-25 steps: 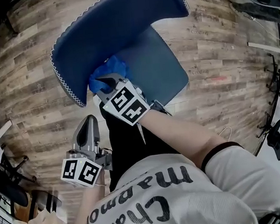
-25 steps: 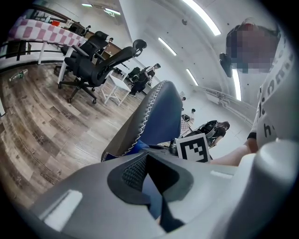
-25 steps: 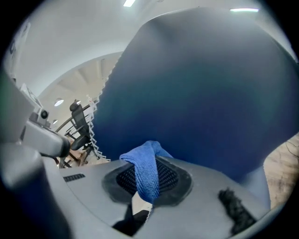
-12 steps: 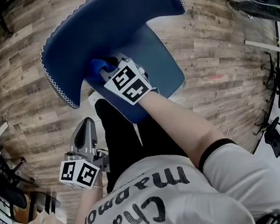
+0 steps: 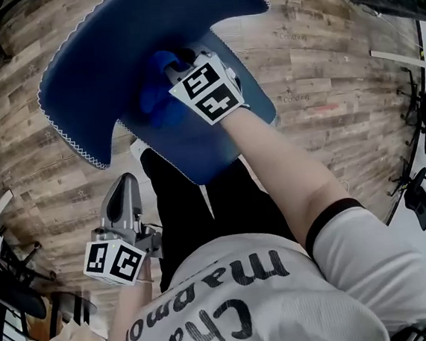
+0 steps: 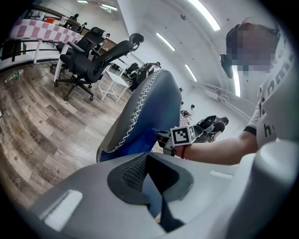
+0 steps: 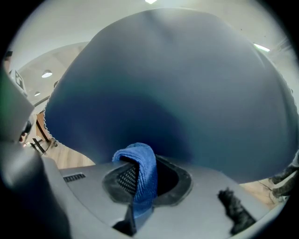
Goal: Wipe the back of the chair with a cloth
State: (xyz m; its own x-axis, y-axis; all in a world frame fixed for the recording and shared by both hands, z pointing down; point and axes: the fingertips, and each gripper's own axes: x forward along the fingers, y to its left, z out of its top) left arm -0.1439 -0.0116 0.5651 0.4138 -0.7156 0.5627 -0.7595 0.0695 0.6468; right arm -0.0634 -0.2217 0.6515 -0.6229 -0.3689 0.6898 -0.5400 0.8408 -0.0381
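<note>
Cloth (image 5: 156, 108) clamped and set against the chair (image 5: 196, 149) back

From my remote seat, the right gripper (image 5: 178, 59) had its jaws closed tight on the blue cloth (image 7: 142, 173). In the right gripper view a fold of it looped up over the pad and hung down between the jaws (image 7: 140, 186). Just ahead of that fold, the blue backrest (image 7: 173, 84) filled nearly the whole view. In the head view I saw the cloth bunched beside the right gripper's tip, lying against the face of the backrest (image 5: 147, 30) above the seat. The marker cube (image 5: 209, 91) sat up top, with the person's forearm (image 5: 281, 174) reaching out behind it.

The left gripper (image 5: 125, 189) hung low and well apart from the chair, beside the person's dark trouser leg. Its jaws (image 6: 154, 184) were drawn in close with nothing between them. Along them, the left gripper view showed the backrest (image 6: 161, 98) side-on, with white zigzag stitching (image 6: 135, 116) running down its edge, and the right gripper's cube beside it.

The chair stood on a wood-plank floor (image 5: 41, 175). Black office chairs (image 6: 93, 56) stood farther off in the room.
</note>
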